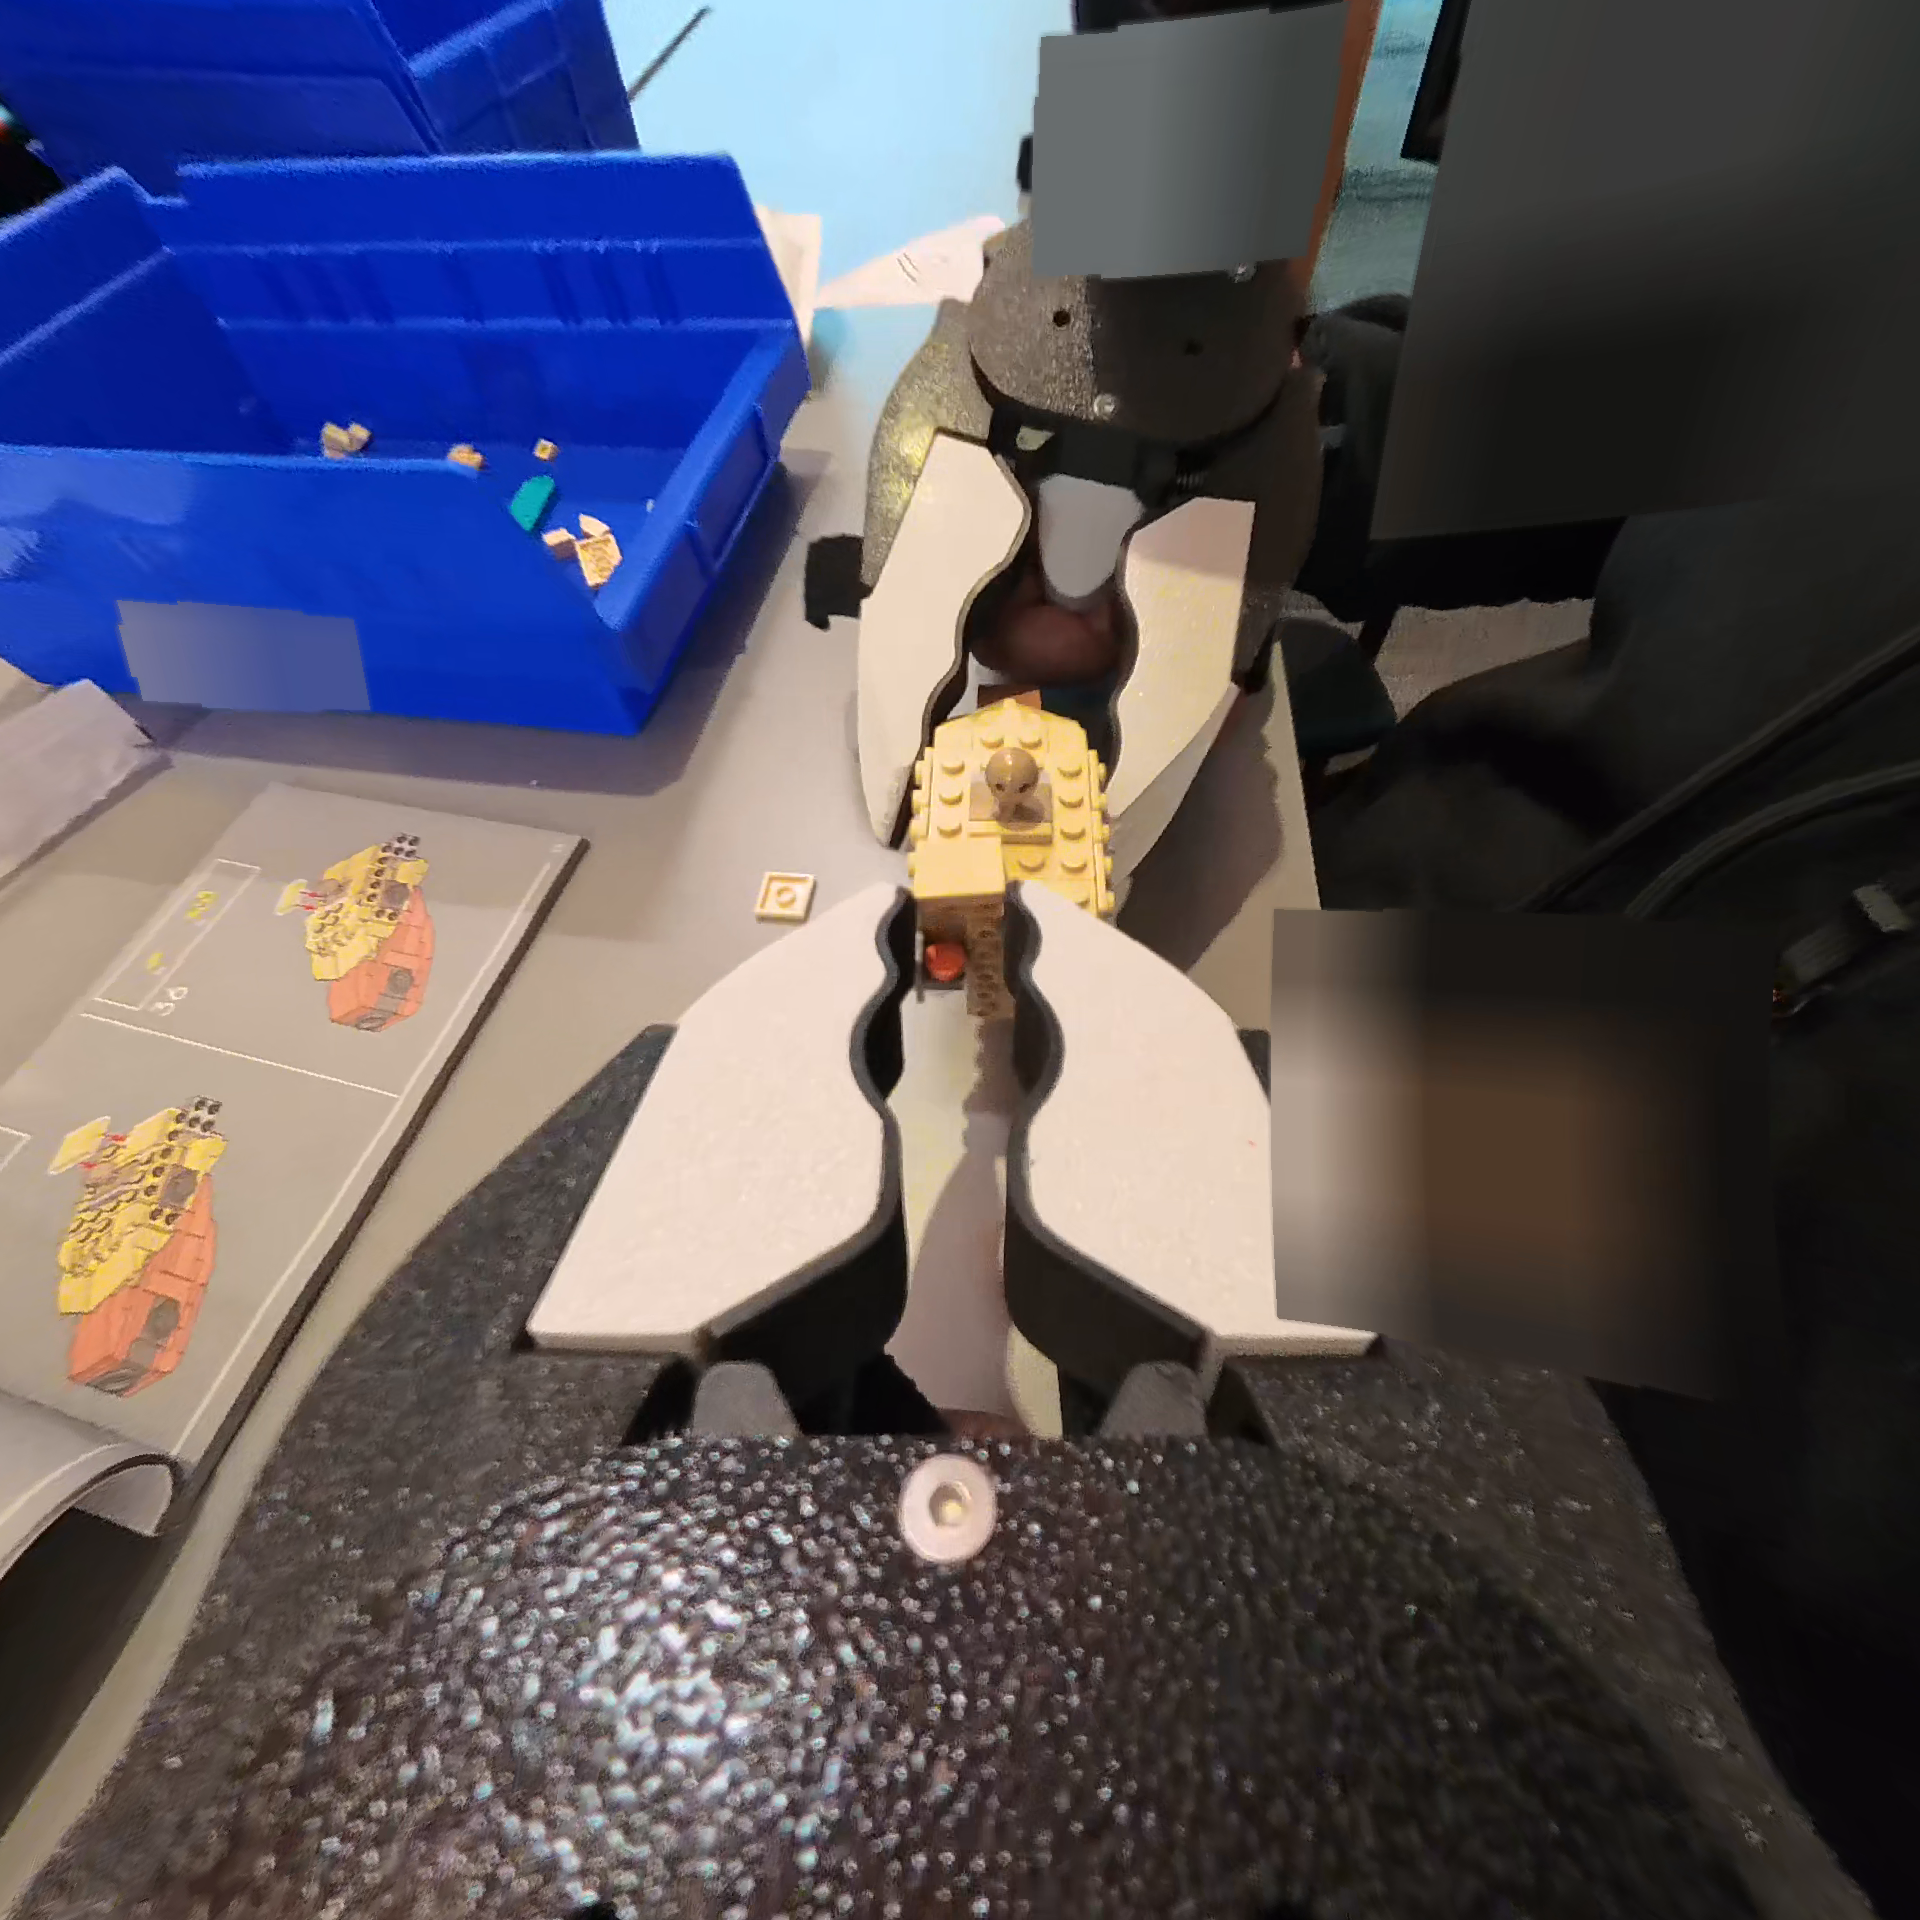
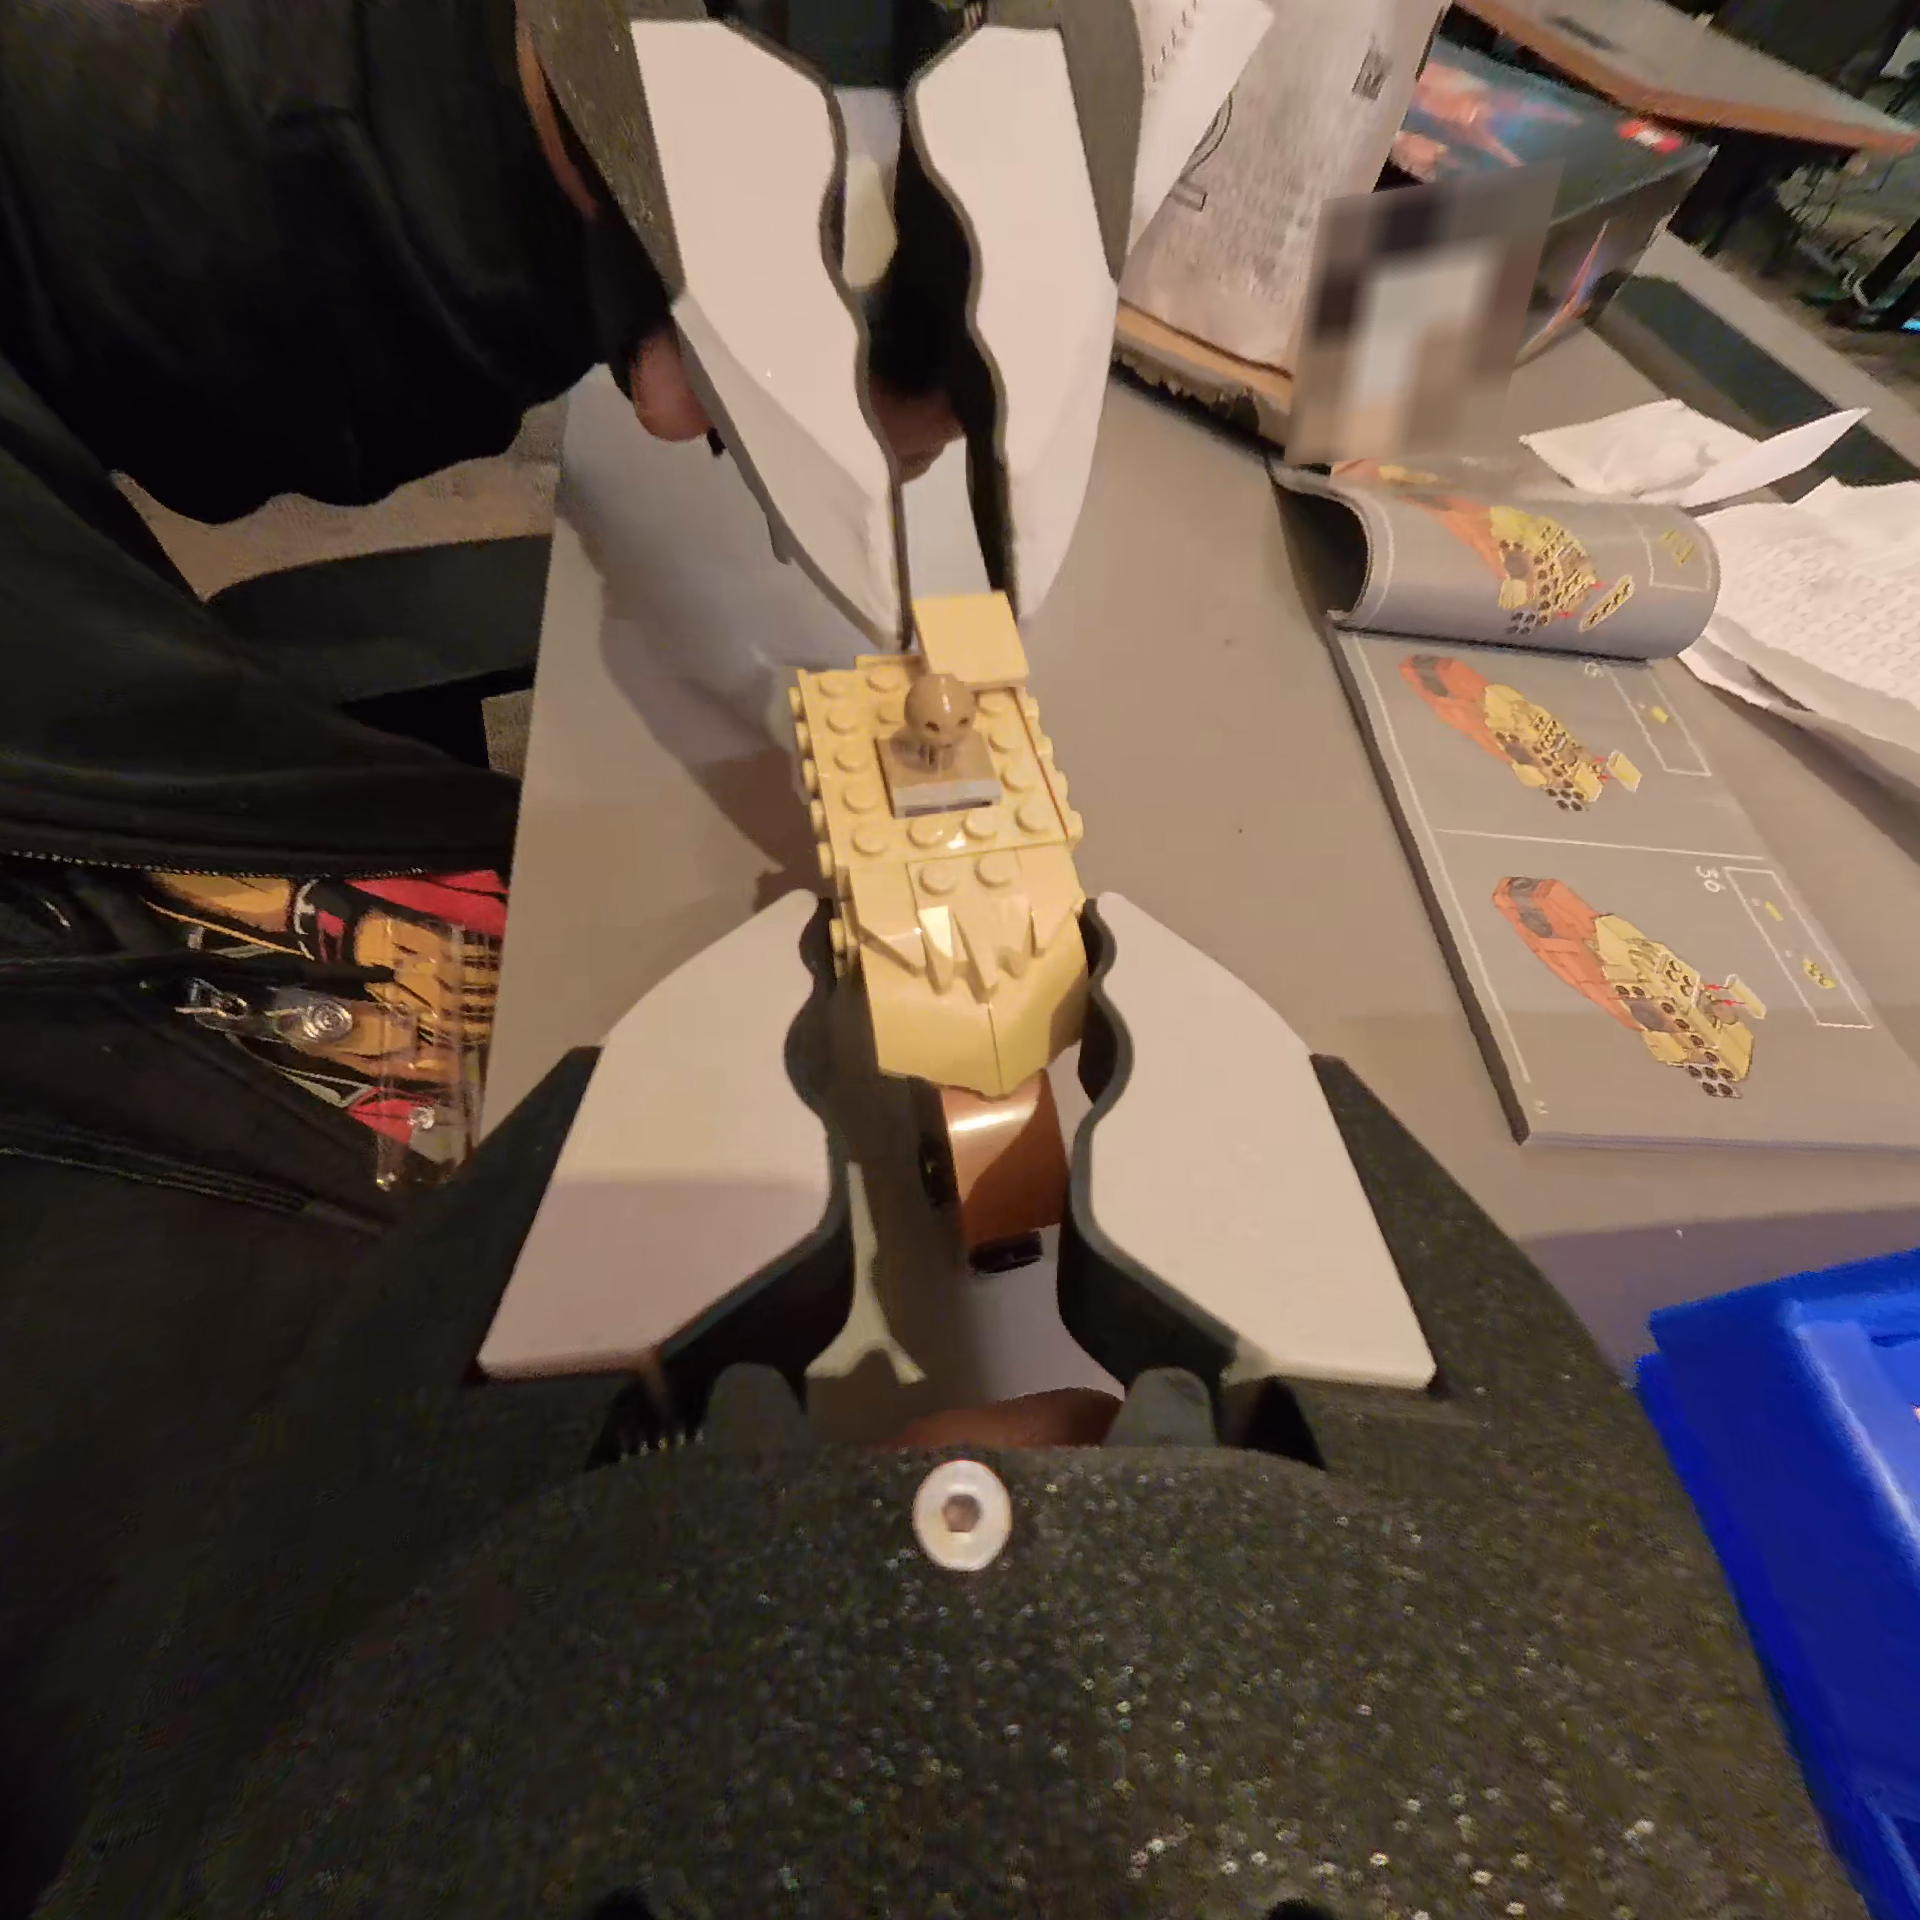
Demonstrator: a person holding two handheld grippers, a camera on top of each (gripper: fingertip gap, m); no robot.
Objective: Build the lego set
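The grey table [image 1: 665, 831] carries the work, with a blue wall behind it at the far side. A blue bin [image 1: 436, 561] stands at the far left and holds a few loose pieces [image 1: 582, 540]. An open instruction booklet [image 1: 260, 1039] lies near left, showing a tan and orange vehicle. The tan model [image 2: 935, 862] is held above the table between both tools. The left gripper [image 1: 961, 935] pinches a narrow tan end section of the model. The right gripper [image 2: 951, 997] is clamped on the sloped opposite end, with a brown part [image 2: 1003, 1153] below it. The upper body appears largely assembled, with a round knob [image 2: 938, 709] on top. Judging by the booklet, the orange lower hull remains to be joined. One small tan tile [image 1: 785, 896] lies on the table just left of the model, not yet fitted.
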